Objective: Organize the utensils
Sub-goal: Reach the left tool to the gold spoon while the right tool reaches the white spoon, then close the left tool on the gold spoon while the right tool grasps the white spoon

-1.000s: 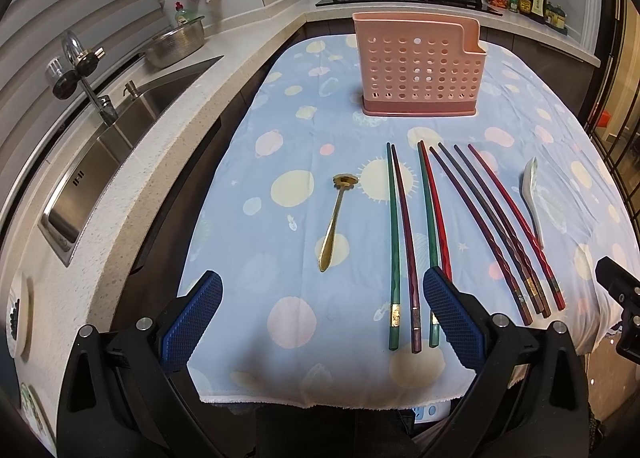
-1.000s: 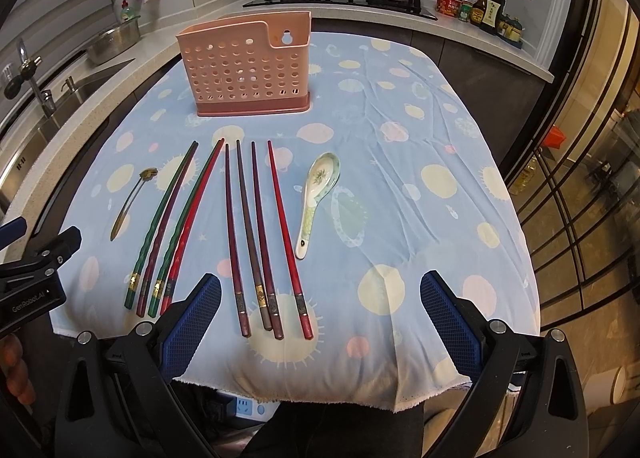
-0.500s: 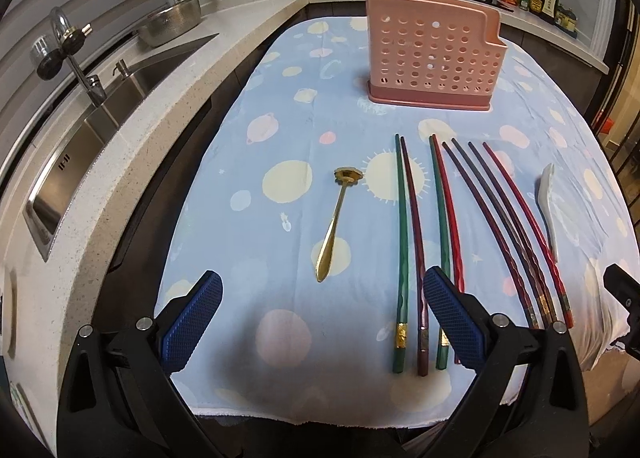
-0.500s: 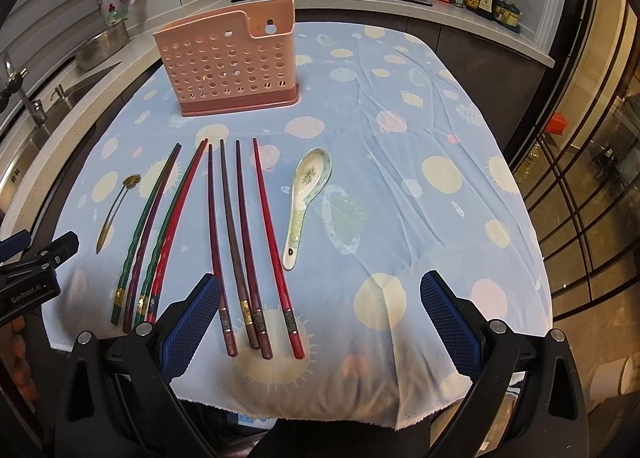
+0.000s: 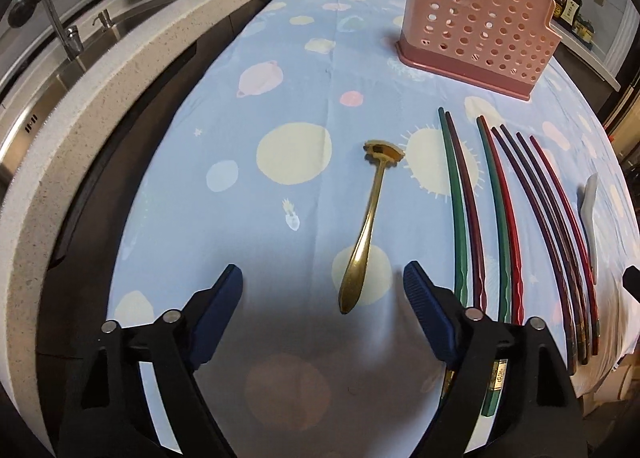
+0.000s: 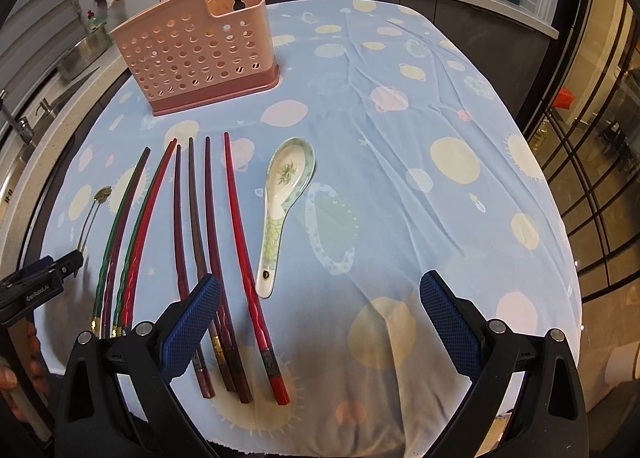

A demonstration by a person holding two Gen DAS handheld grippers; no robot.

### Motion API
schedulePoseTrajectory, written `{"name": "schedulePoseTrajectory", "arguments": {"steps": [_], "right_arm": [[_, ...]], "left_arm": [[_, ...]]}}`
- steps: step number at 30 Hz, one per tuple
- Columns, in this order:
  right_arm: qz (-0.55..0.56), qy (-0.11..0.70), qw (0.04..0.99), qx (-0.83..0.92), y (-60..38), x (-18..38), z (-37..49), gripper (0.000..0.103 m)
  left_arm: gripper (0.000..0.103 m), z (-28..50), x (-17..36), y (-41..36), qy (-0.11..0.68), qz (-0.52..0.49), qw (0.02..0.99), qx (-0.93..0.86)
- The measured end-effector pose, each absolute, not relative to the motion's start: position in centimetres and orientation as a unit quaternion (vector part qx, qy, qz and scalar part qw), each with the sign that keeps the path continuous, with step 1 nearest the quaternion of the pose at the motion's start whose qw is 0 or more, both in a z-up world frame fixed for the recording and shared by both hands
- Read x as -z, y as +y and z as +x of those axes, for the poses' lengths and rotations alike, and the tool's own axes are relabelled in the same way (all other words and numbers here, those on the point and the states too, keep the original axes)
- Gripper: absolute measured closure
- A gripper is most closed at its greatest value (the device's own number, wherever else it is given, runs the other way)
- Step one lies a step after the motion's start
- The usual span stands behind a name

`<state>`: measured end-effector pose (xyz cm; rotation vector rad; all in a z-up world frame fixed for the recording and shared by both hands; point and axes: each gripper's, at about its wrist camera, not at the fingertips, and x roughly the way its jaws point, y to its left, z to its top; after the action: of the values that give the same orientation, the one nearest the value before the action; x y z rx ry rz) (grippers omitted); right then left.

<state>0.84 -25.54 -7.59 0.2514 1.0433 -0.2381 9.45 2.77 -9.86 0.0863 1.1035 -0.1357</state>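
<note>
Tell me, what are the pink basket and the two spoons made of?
The pink basket looks like matte plastic, with neat punched holes. The white spoon seems to be glazed ceramic: shiny, with a painted pattern. The gold spoon looks like polished metal, maybe brass: it gleams.

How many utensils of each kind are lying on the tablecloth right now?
Chopsticks: 8
Ceramic spoon: 1
Gold spoon: 1
Total: 10 utensils, all flat on the cloth; none can be seen in the pink holder.
</note>
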Motion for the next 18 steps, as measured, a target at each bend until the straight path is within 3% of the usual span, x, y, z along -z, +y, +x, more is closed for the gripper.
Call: {"name": "schedulePoseTrajectory", "arguments": {"steps": [7,10,13,18], "right_arm": [[0.129,0.497,0.851,0.113,-25.9,8.2,1.5,0.014],[0.133,0.501,0.849,0.107,-26.0,8.6,1.9,0.022],[0.135,0.501,0.849,0.102,-25.9,8.9,2.3,0.032],[0.146,0.496,0.852,0.084,-25.6,9.1,3.2,0.052]], "left_arm": [[0.049,9.6,10.1,2.7,0.524,0.029,0.847,0.084],[0.065,9.8,10.0,2.3,0.523,0.029,0.847,0.093],[0.091,10.0,9.7,2.2,0.525,0.019,0.844,0.111],[0.093,9.8,9.5,1.7,0.522,0.018,0.844,0.12]]}}
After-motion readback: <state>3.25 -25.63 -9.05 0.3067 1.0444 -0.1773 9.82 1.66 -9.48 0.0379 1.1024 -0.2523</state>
